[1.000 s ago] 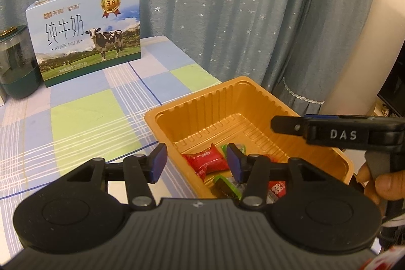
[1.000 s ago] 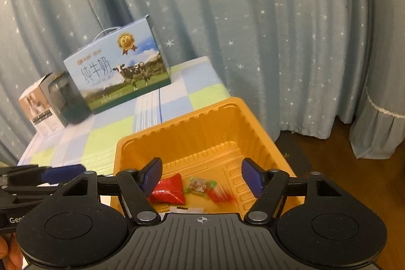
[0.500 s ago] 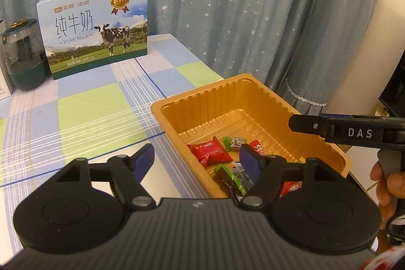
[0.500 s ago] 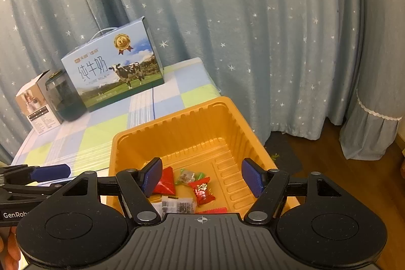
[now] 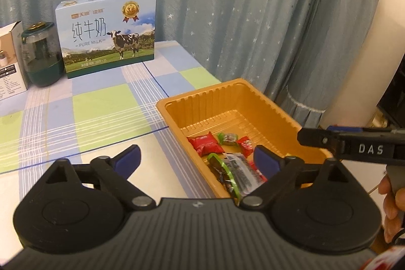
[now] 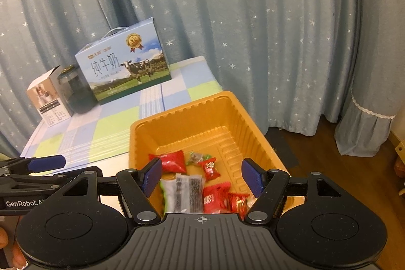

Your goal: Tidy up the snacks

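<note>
Down in the lower half of the left wrist view, the left gripper (image 5: 196, 160) hangs with its blue-padded fingers spread wide and nothing between them, one pad over the pale table (image 5: 157, 166) and the other over the near end of the orange tray (image 5: 268, 103). Several wrapped snacks lie in the tray's near half: a red packet (image 5: 205, 143), a green-wrapped candy (image 5: 227, 138), a small red candy (image 5: 245, 144) and a clear packet with a green edge (image 5: 234, 175). At the right edge of that frame the right gripper (image 5: 354, 146) reaches in from the side. Seen from the right wrist view, the right gripper (image 6: 201, 177) is likewise spread and empty, low centre in the frame, above the tray (image 6: 243, 115) and its snacks. Further back on the checked tablecloth (image 5: 101, 103), toward the upper left, a milk carton box (image 5: 107, 33) stands before the starred curtain (image 5: 227, 4), with a dark green jar (image 5: 41, 55) beside it.
</note>
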Demonstrator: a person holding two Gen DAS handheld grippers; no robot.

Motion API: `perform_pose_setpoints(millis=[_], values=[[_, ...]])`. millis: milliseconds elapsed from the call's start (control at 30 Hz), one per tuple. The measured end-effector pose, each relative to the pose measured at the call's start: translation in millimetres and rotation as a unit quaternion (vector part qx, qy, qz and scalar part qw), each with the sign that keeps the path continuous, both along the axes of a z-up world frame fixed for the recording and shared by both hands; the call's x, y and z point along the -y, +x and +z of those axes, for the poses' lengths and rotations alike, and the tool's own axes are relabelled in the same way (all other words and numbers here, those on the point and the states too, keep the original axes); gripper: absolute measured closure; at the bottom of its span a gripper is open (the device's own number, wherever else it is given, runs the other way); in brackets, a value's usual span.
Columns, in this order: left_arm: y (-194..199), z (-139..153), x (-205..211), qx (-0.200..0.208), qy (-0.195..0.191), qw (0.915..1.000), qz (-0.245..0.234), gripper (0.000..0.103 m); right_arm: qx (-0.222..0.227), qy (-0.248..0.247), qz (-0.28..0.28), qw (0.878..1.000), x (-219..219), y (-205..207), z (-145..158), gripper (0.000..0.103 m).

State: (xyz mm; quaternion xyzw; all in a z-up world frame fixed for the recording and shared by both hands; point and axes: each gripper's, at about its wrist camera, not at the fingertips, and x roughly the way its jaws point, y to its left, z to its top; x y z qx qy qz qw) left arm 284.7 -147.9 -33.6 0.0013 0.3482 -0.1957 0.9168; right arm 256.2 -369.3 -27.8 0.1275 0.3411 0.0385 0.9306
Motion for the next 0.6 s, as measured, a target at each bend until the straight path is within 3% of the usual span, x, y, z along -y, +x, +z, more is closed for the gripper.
perform_pose_setpoints(millis=[167, 600], values=[[-22.1, 11.0, -11.4, 0.000, -0.012, 0.9998, 0.015, 0.000, 0.004, 0.002, -0.010, 1.000, -2.6, -22.8, 13.7, 0.034], [-95.6, 28.9, -39.7, 0.010, -0.009, 0.9977, 0.067, 0.000, 0.001, 0.016, -0.016, 1.000, -18.0, -87.4, 39.3, 0.031]])
